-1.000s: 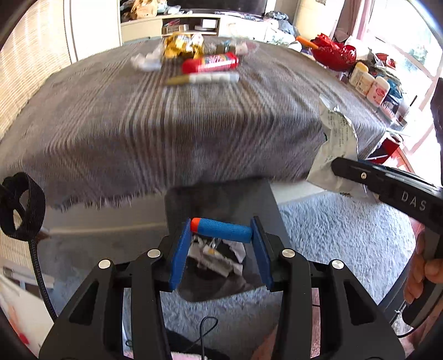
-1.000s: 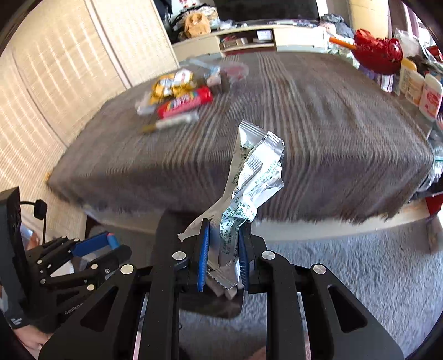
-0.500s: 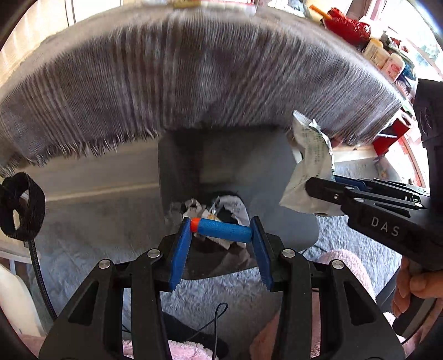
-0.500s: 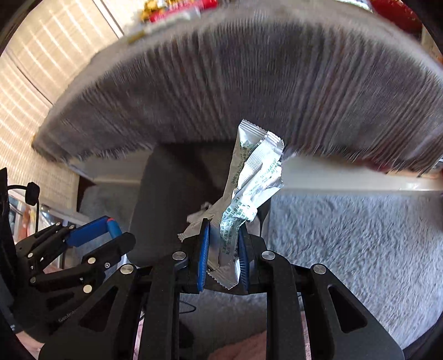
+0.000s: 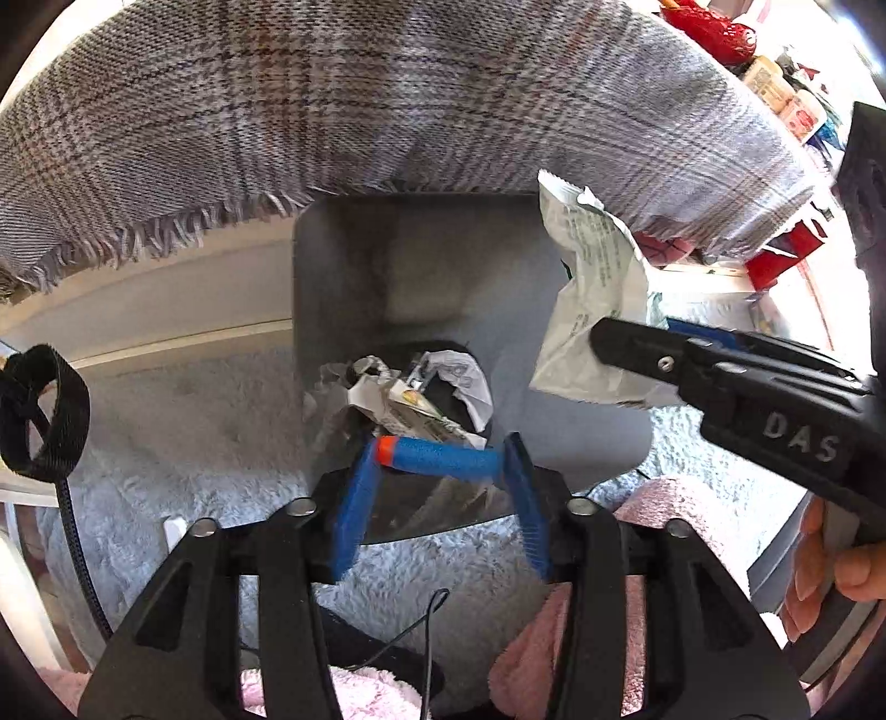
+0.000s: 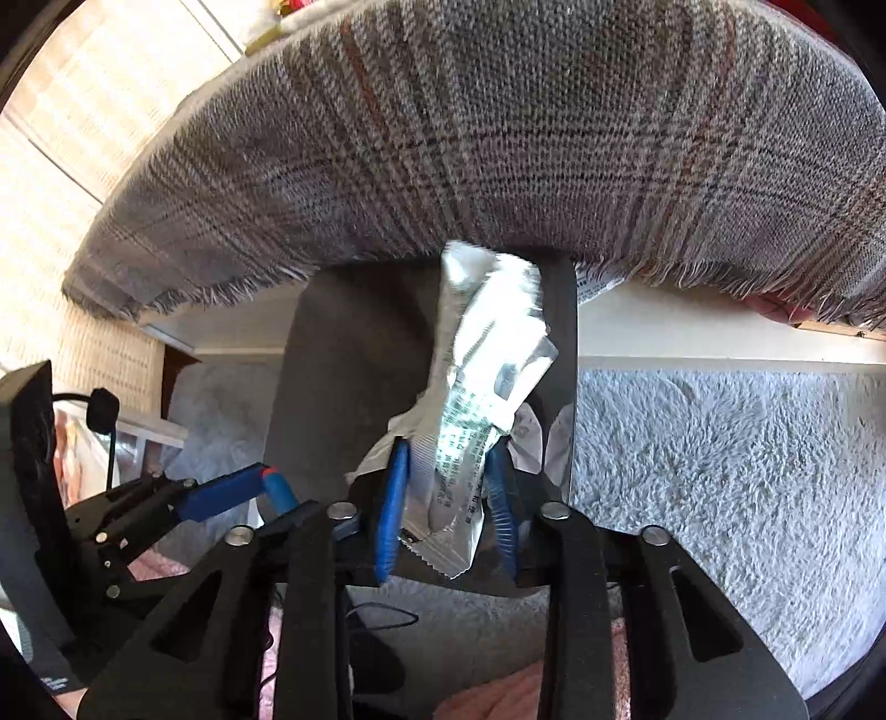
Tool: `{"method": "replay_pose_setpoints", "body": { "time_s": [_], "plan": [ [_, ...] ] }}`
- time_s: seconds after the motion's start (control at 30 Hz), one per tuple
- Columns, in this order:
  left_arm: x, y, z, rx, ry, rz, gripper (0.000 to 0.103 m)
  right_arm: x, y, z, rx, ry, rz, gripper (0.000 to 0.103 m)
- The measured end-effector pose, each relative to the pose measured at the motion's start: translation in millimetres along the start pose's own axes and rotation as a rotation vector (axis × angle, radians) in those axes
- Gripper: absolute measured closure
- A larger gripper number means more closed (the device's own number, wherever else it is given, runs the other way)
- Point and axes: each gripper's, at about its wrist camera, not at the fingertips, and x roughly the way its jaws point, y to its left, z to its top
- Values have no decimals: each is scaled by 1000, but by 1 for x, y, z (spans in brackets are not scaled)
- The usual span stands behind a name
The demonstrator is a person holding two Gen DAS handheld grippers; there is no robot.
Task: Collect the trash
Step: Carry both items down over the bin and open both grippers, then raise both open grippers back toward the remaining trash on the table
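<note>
A dark grey trash bin (image 5: 421,266) stands on the rug below the table's edge, with crumpled wrappers (image 5: 421,399) inside. My left gripper (image 5: 440,446) hangs over the bin's mouth. Its jaws are opening, and a blue foam dart (image 5: 443,458) with an orange tip still bridges both pads. My right gripper (image 6: 448,448) is over the bin (image 6: 343,360) too. Its jaws are opening, and a silver-white snack wrapper (image 6: 482,354) stands loose between the pads. In the left wrist view the wrapper (image 5: 592,288) sticks up from the right gripper (image 5: 603,332).
A grey plaid tablecloth (image 5: 387,99) with a fringed hem overhangs the bin (image 6: 498,138). A fluffy pale rug (image 6: 720,471) covers the floor. A person's hand (image 5: 847,559) holds the right gripper. Red items and bottles (image 5: 714,33) sit at the far right.
Both grippers have dropped from table height to just above the bin and tilted downward. The right jaws have spread, loosening the wrapper. The dart still sits between the left pads.
</note>
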Motion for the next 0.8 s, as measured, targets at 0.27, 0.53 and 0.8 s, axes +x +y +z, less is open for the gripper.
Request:
{"method": "replay_pose_setpoints", "body": {
  "time_s": [0.27,0.53,0.8],
  "plan": [
    [-13,3,5,1,-29,24,20,-12,-1,9,30,-41,-10,29],
    [-31,-4,15,22,-69,38,8,-29,-8,14,51,-80,-27,18],
    [-62,1,28,29,-135,58,8,-71,-16,28,65,-179,-26,16]
  ]
}}
